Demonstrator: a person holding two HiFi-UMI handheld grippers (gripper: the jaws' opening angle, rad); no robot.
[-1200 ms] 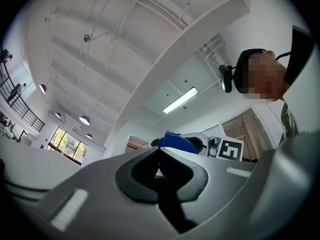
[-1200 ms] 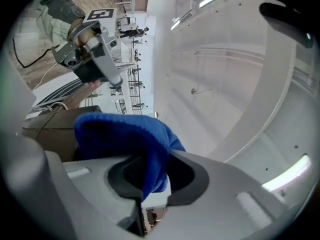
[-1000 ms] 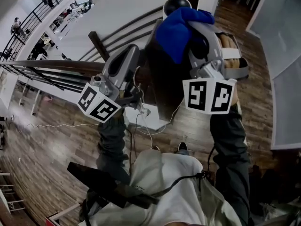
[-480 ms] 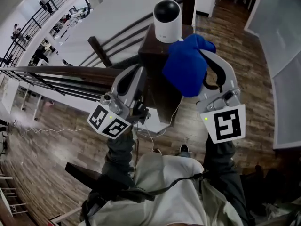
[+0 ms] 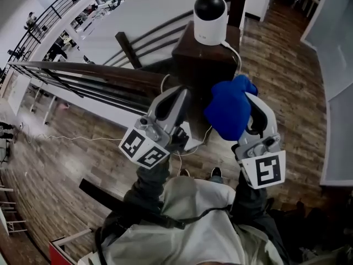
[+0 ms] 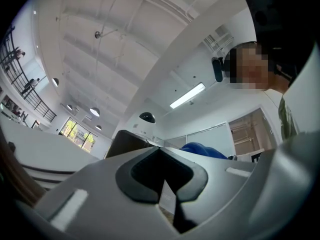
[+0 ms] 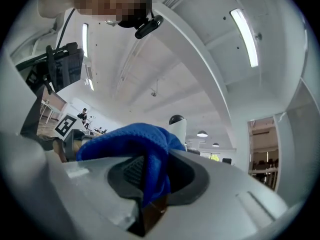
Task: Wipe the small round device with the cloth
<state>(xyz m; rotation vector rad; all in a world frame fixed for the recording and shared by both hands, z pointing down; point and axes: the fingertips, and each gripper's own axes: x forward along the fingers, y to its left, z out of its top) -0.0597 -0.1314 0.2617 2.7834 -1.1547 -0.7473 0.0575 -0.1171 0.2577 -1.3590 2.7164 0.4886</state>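
Observation:
The small round device (image 5: 209, 18), a white cylinder with a black dome, stands on a dark wooden post (image 5: 205, 62) at the top of the head view. A blue cloth (image 5: 229, 112) bunches around the tips of my right gripper (image 5: 249, 110), which is shut on it, below the device and apart from it. In the right gripper view the cloth (image 7: 145, 149) hangs between the jaws of the right gripper (image 7: 150, 156), with the device (image 7: 177, 126) beyond. My left gripper (image 5: 177, 95) sits left of the cloth. In its own view the left gripper (image 6: 161, 151) is shut with nothing held.
A dark handrail (image 5: 83, 70) with metal bars runs left from the post, with a drop to a lower floor behind it. A white cable (image 5: 234, 51) leaves the device down the post. Wooden floor (image 5: 287, 93) lies to the right, and the person's legs are below.
Both grippers have drawn back toward the person. The cloth, which covered the device a second ago, has come off it and now sits lower, clear of the device.

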